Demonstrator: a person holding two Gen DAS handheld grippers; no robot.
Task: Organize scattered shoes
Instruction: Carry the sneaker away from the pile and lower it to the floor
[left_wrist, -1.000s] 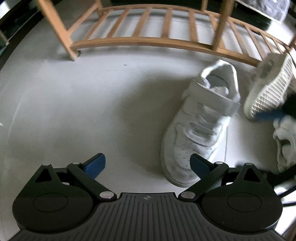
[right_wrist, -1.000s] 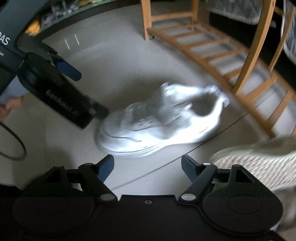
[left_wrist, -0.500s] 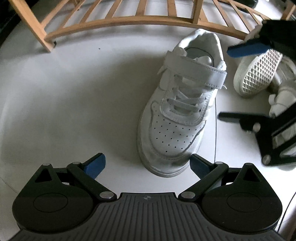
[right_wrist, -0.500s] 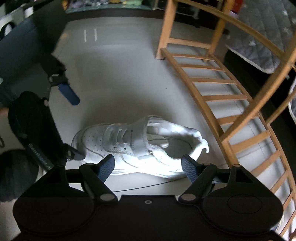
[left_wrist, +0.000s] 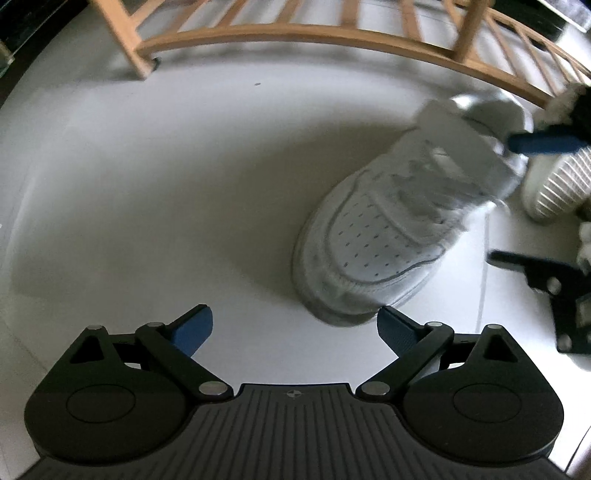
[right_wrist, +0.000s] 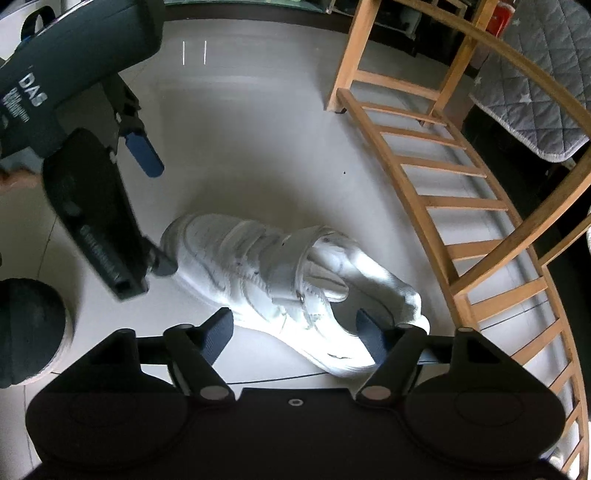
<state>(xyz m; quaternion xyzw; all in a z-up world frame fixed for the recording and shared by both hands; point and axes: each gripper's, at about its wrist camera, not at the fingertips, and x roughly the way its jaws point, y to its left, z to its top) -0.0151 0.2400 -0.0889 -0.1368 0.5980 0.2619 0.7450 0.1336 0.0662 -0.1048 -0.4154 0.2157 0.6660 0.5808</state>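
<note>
Clearly, one white strap sneaker (right_wrist: 291, 284) lies upright on the pale floor (left_wrist: 147, 184), just beside the curved wooden ladder frame (right_wrist: 454, 206), heel toward the frame. A second shoe (left_wrist: 557, 184), sole up with a ribbed tread, shows in the left wrist view on the far side of the sneaker from the open floor, also close to the frame; blur hides anything more there. So two shoes can be counted, one ladder frame, and two tools.

The left tool (left_wrist: 295, 330) stands wide with nothing between its blue pads, hanging just beside the sneaker's toe without touching it. The right tool (right_wrist: 295, 332) is partly open and its jaws are closing, with the sneaker's heel end between them; its fingers (right_wrist: 369, 332) sit at the heel's side, and actual contact cannot be told.
</note>
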